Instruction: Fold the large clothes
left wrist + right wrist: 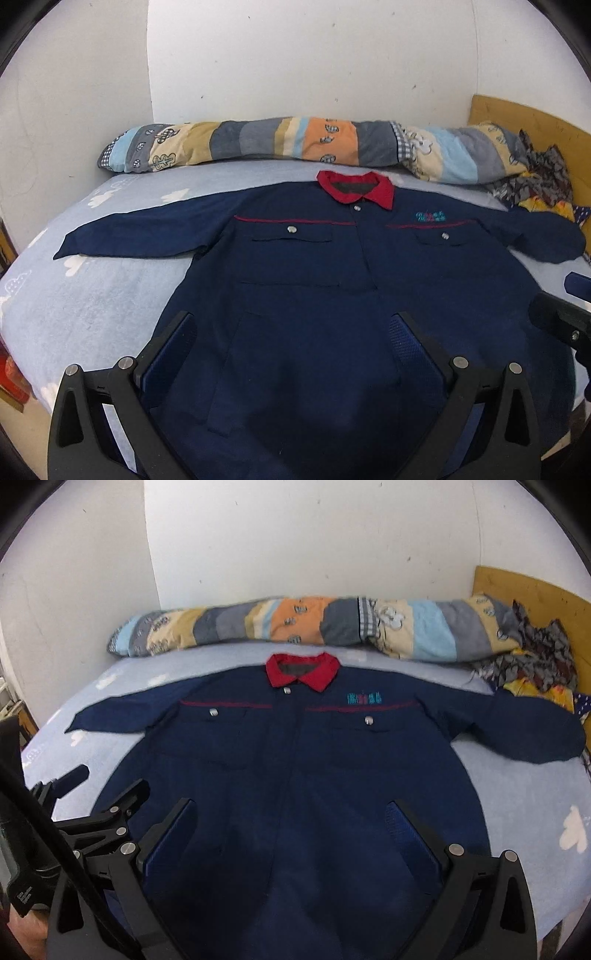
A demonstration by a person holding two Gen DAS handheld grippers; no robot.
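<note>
A navy work jacket [306, 280] with a red collar [356, 190] lies flat, front up, on the bed, both sleeves spread out to the sides. In the right wrist view the same jacket [295, 768] fills the middle. My left gripper [295, 325] hovers open over the jacket's lower front, nothing between its fingers. My right gripper [291, 812] is also open above the lower front. The left gripper's body [92, 812] shows at the left edge of the right wrist view, and part of the right gripper [561, 321] at the right edge of the left wrist view.
The bed has a light blue sheet [92, 302] with white clouds. A rolled patchwork quilt [295, 144] lies along the wall behind the collar. Crumpled patterned clothes [539, 177] sit at the far right by a wooden headboard [517, 114].
</note>
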